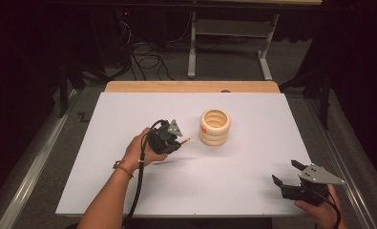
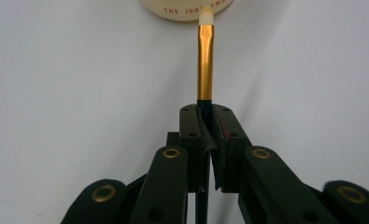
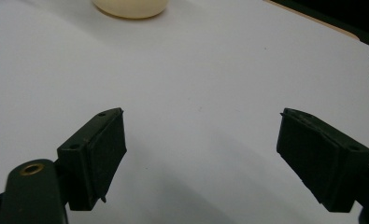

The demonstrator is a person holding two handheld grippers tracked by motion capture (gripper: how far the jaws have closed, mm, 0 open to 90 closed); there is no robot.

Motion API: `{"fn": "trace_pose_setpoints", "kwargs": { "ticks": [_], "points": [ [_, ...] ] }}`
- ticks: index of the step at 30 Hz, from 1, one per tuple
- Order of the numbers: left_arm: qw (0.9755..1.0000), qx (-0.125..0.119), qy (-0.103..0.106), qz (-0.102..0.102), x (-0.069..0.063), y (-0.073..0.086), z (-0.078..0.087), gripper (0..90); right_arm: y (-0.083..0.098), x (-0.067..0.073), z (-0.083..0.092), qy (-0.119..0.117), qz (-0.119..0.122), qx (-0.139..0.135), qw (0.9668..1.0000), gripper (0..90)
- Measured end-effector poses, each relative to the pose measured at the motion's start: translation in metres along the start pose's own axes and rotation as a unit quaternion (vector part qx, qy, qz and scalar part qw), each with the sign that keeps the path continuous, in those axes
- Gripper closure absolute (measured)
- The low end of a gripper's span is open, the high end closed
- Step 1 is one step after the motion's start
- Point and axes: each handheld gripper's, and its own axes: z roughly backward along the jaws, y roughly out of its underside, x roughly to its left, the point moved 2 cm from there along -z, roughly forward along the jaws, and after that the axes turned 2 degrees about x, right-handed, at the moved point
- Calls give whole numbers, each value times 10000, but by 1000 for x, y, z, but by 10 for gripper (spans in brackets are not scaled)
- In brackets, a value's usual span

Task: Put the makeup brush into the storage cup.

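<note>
A cream ribbed cup [image 1: 214,126] stands upright a little beyond the middle of the white board [image 1: 129,191], with a small orange mark on its left side. My left gripper [image 1: 179,141] hovers just left of the cup, shut on a thin brush [image 1: 186,140]. In the left gripper view the brush [image 2: 205,60] juts straight out from the closed gripper [image 2: 205,109]: dark handle, gold ferrule, white tip pointing at the cup's base [image 2: 187,8]. My right gripper [image 1: 285,171] rests near the board's front right corner, open, with nothing between the jaws [image 3: 201,140]. The cup [image 3: 128,7] lies far ahead of it.
The board lies on a wooden table whose far edge [image 1: 191,86] shows behind it. Beyond are a grey floor, cables [image 1: 148,59] and a metal table frame [image 1: 234,33]. Metal rails run along both sides of the board.
</note>
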Motion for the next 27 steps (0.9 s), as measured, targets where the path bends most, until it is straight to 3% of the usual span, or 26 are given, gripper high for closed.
{"fn": "trace_pose_setpoints", "kwargs": {
  "ticks": [4, 12, 20, 27],
  "points": [
    [9994, -326, -77, 82, 0, 1, 6, 835, 0, 0, 0, -7, -18, -9, 10000, 166],
    [9977, -664, -113, 114, -2, 1, 17, 835, 0, -1, 1, 21, -23, -53, 10000, 166],
    [9942, -1041, -169, 215, 0, 4, 30, 835, -1, -2, 1, 71, -79, -99, 9999, 166],
    [9896, -1387, -224, 297, 0, 3, 41, 835, -1, -3, 2, 118, -147, -139, 9997, 166]
  ]
}}
